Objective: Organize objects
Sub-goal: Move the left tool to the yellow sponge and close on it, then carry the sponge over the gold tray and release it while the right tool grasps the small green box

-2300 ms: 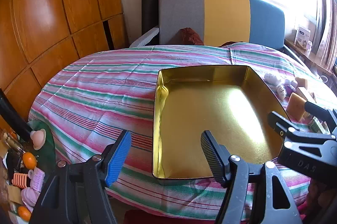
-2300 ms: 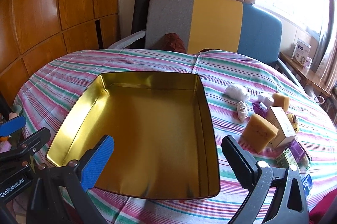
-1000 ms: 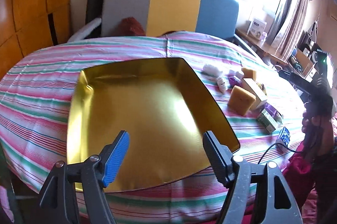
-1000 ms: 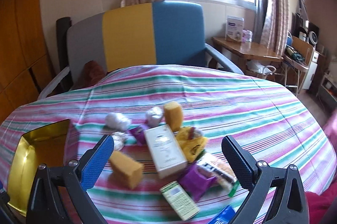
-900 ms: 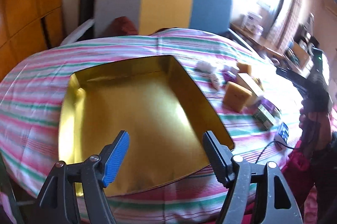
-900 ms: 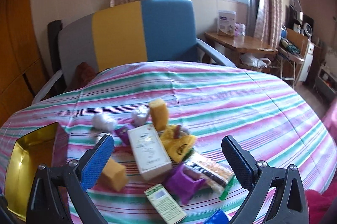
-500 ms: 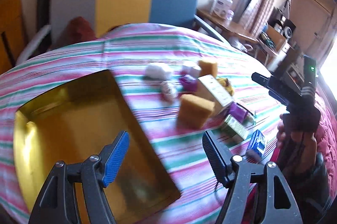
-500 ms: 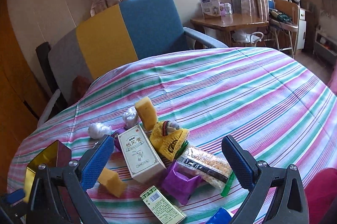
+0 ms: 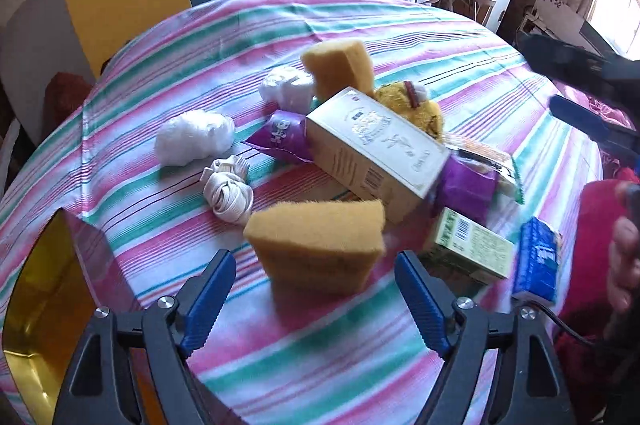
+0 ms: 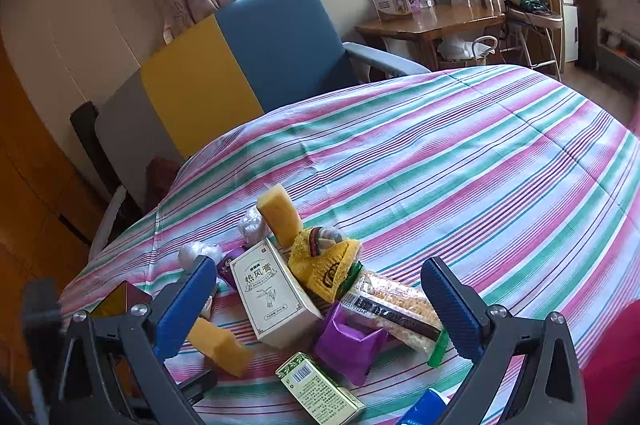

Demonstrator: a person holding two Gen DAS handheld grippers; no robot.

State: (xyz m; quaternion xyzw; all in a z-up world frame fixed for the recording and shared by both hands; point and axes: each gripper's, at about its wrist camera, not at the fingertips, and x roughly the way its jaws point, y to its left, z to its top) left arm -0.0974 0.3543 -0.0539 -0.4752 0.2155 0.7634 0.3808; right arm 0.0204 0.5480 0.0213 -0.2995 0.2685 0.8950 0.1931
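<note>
My left gripper [image 9: 316,305] hangs low over the striped cloth, its jaws opening. An orange sponge [image 9: 320,245] stands in the gap just ahead of the blue pads, which do not touch it. Behind it lie a cream carton [image 9: 376,149], a second sponge [image 9: 340,69], a purple packet [image 9: 280,137], a green box [image 9: 468,249] and a blue pack [image 9: 536,261]. My right gripper [image 10: 320,309] stands open above the same pile, over the cream carton [image 10: 272,297] and a purple wrapper [image 10: 348,341], holding nothing. The gold tin [image 9: 44,305] shows at the left edge.
Two white wads [image 9: 192,141] and a white cord bundle [image 9: 228,193] lie left of the pile. A yellow net bag [image 10: 324,265] and a snack bar [image 10: 396,305] lie among it. An armchair [image 10: 240,73] stands behind the round table. A person's hand [image 9: 620,265] is at right.
My left gripper swung right from over the gold tin to the pile and sank close to the near sponge, its jaws spreading wider. The right gripper rolled and edged nearer the pile.
</note>
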